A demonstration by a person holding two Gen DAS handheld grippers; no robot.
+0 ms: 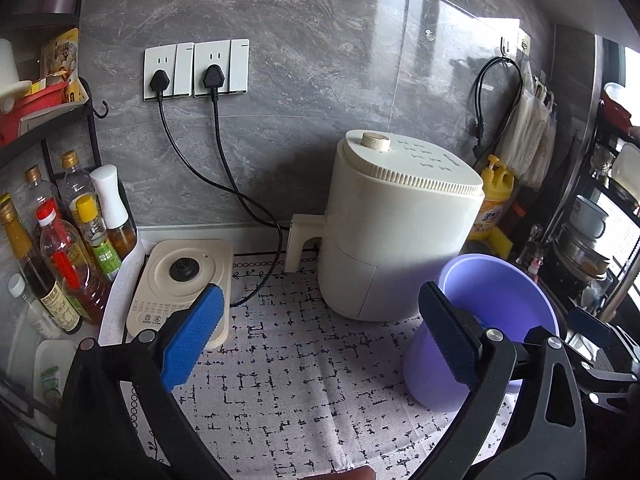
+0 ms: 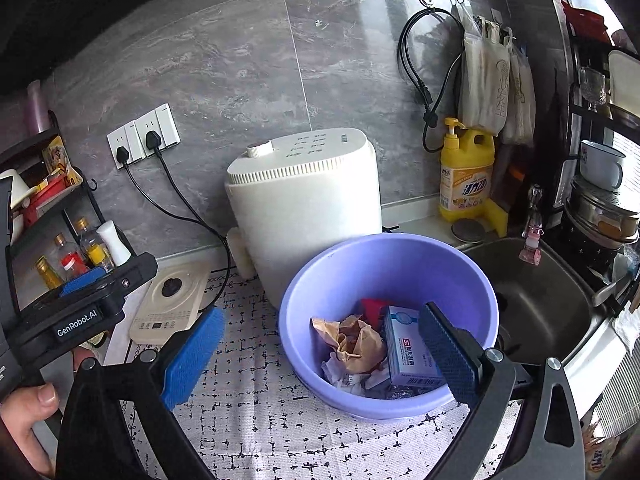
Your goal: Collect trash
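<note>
A purple plastic basin stands on the patterned mat, next to the sink. It holds crumpled brown paper, a white and blue box, a red piece and white scraps. My right gripper is open and empty, just above the basin's near rim. My left gripper is open and empty over the mat, with the basin behind its right finger. The left gripper also shows at the left of the right wrist view.
A cream air fryer stands behind the basin. A flat cream appliance and several oil and sauce bottles sit at the left. A steel sink, a yellow detergent bottle and a dish rack are at the right.
</note>
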